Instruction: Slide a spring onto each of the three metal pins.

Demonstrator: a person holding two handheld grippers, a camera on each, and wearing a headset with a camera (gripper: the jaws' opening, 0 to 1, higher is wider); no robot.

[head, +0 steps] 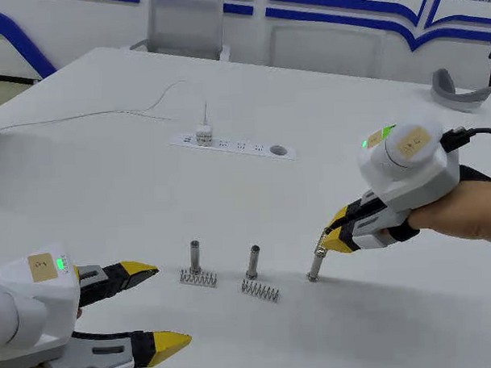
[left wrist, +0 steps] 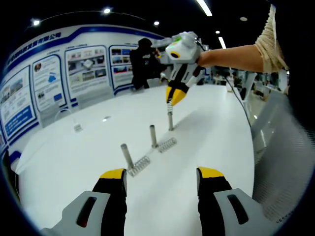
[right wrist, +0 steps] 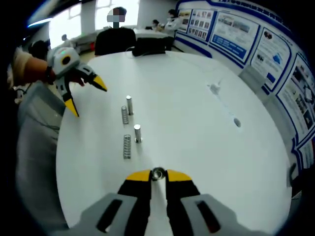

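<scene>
Three upright metal pins stand in a row on the white table: left pin (head: 195,256), middle pin (head: 253,261), right pin (head: 314,268). One spring (head: 198,278) lies flat at the foot of the left pin, and a second spring (head: 260,291) lies by the middle pin. My right gripper (head: 327,244) is shut on a third spring (right wrist: 157,173), holding it just over the top of the right pin (left wrist: 170,120). My left gripper (head: 167,306) hovers open at the near left, short of the left pin (left wrist: 127,155), with nothing between its jaws.
A white power strip (head: 228,144) with a plugged-in cable lies across the table's middle. A grey chair (head: 185,24) stands at the far edge. A grey curved object (head: 456,92) rests at the far right. Bare tabletop surrounds the pins.
</scene>
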